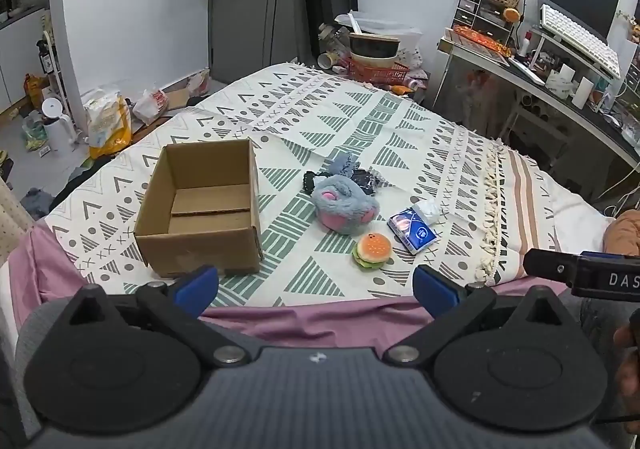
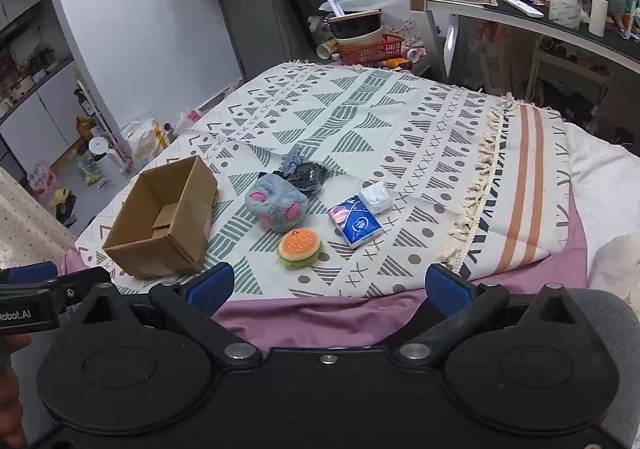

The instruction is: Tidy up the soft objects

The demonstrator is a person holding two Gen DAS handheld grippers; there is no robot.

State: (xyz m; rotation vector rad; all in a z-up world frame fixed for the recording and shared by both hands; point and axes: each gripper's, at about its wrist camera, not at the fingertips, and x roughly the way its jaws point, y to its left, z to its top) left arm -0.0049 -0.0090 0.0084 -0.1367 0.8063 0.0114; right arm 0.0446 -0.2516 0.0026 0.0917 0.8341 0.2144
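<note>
Both grippers, left gripper and right gripper, hang with fingers spread wide and empty at the near edge of the bed. Ahead, the burger plush lies just beside the grey plush, right of the empty cardboard box. Probably best: take the burger first, squeezing its middle gently.

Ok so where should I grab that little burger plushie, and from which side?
Pinch the burger plush across its round bun edges, coming down from above. It lies flat, bun up, on the patterned cloth, with bare cloth all round; the grey plush sits just behind. The open right gripper is probably the nearer one.
</note>
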